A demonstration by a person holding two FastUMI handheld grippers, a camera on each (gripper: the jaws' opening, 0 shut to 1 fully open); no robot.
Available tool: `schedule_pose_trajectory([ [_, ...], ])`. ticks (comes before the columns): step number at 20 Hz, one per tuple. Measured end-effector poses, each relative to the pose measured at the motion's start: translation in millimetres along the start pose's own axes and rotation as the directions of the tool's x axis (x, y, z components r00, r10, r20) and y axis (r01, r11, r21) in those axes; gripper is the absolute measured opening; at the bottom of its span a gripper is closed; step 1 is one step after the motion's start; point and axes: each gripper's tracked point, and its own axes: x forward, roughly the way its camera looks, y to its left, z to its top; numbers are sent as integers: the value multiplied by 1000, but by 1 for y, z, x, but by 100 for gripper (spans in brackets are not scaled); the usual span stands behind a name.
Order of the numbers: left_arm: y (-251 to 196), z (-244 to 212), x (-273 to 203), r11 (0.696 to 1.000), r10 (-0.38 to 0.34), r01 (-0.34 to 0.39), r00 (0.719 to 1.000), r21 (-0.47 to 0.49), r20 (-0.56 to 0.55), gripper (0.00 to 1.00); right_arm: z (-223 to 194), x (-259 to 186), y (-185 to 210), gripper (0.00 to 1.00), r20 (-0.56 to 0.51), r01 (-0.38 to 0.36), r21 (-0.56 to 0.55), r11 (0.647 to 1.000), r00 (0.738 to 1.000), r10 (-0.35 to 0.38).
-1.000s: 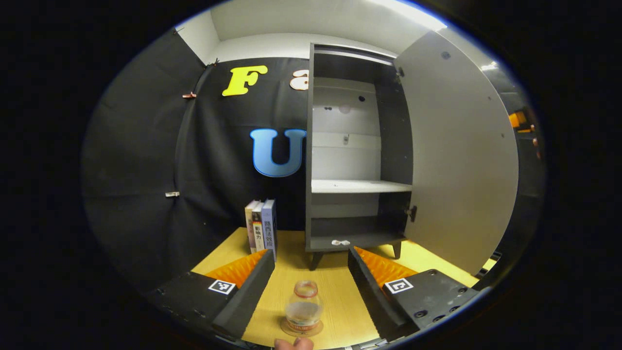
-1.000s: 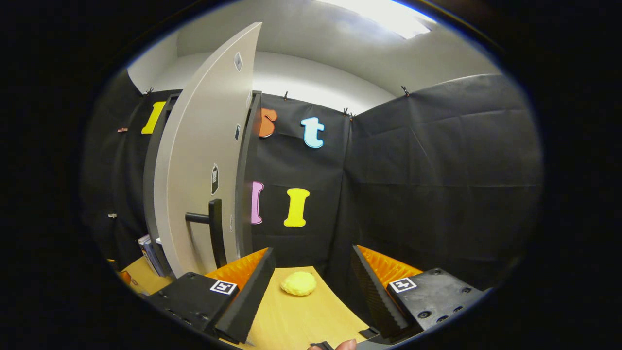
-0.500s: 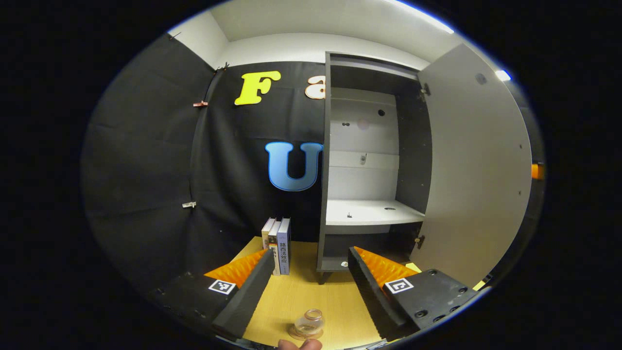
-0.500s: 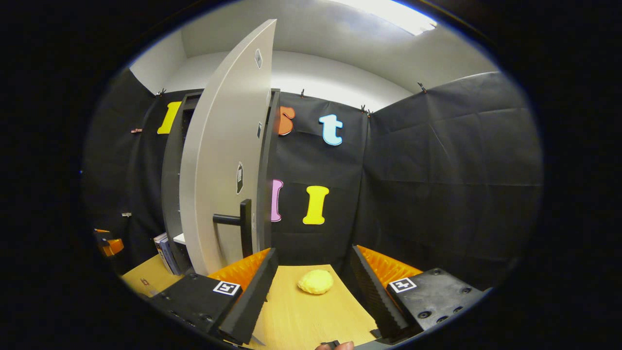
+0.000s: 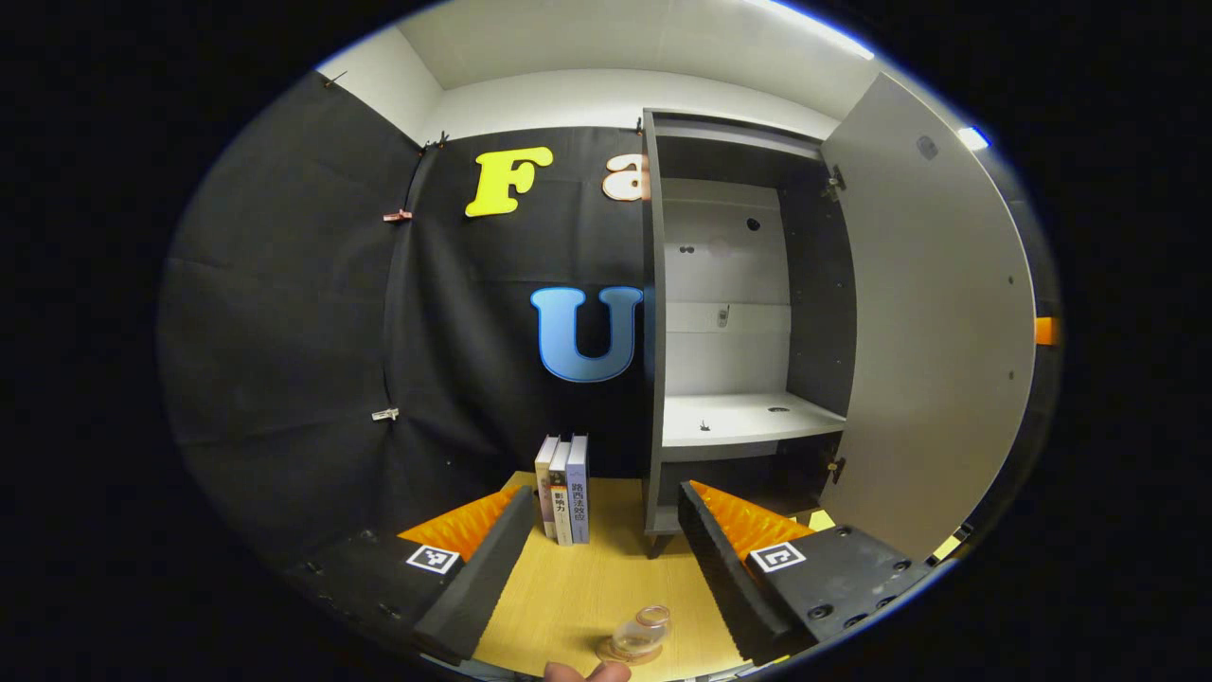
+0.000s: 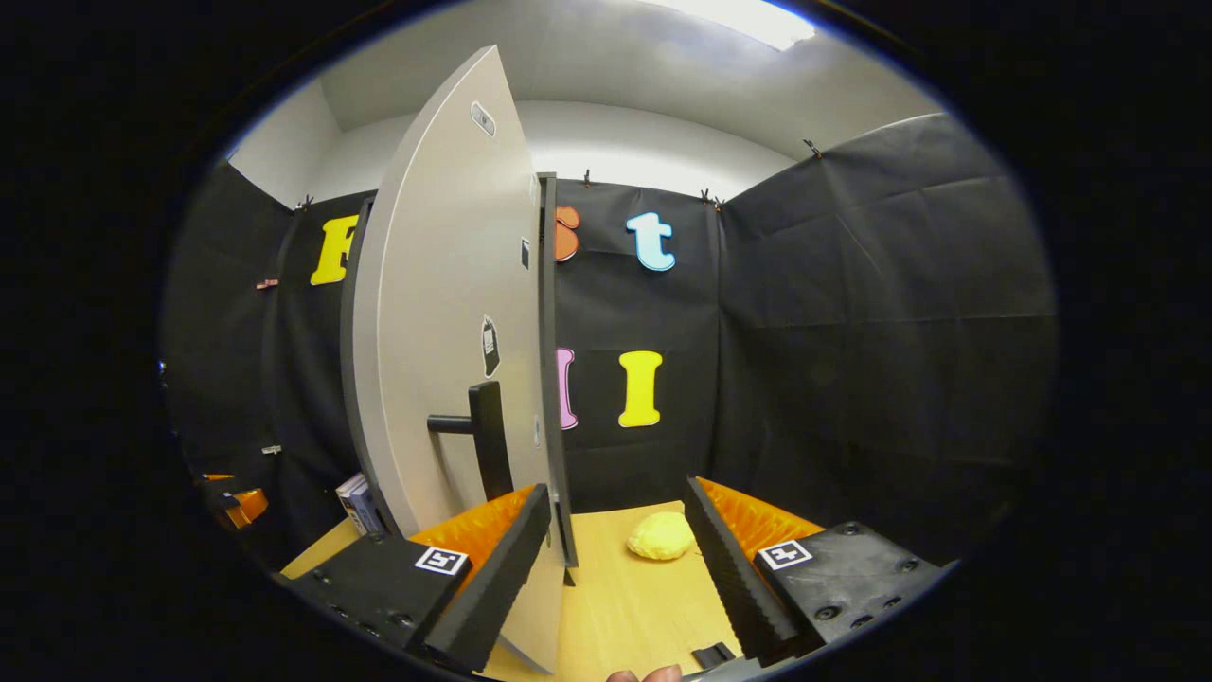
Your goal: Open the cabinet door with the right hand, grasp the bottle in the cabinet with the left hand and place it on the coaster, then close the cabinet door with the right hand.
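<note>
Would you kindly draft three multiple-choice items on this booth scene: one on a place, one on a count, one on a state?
1. Where is the bottle?
A. on the cabinet shelf
B. on the coaster on the table
C. between the right gripper's fingers

2. How many books stand beside the cabinet?
A. one
B. three
C. five

3. What state is the cabinet door in?
A. swung open
B. fully shut
C. taken off its hinges

Answers: 1 B, the bottle sits on the coaster near the left gripper; 2 B, three spines show; 3 A, the shelf is exposed.
</note>
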Motion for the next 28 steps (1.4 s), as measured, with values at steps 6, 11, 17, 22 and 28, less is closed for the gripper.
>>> schedule_pose_trajectory([
  [6,16,3,0,1000,2,-2,1000,-3,12,96,-11,6,79,95,-3,-132,47,990,991,132],
  [11,26,7,2,1000,12,-12,1000,-14,16,96,-26,22,141,96,-34,-244,79,966,968,248],
  [17,21,10,0,1000,17,-17,1000,-10,19,94,-35,31,161,96,-51,-279,81,957,958,284],
  [22,11,14,-4,1000,16,-16,1000,-1,21,95,-39,29,153,96,-52,-250,49,967,966,252],
  [28,-6,24,-3,1000,5,-5,1000,12,27,95,-40,32,136,96,-38,-209,-25,978,977,208],
])
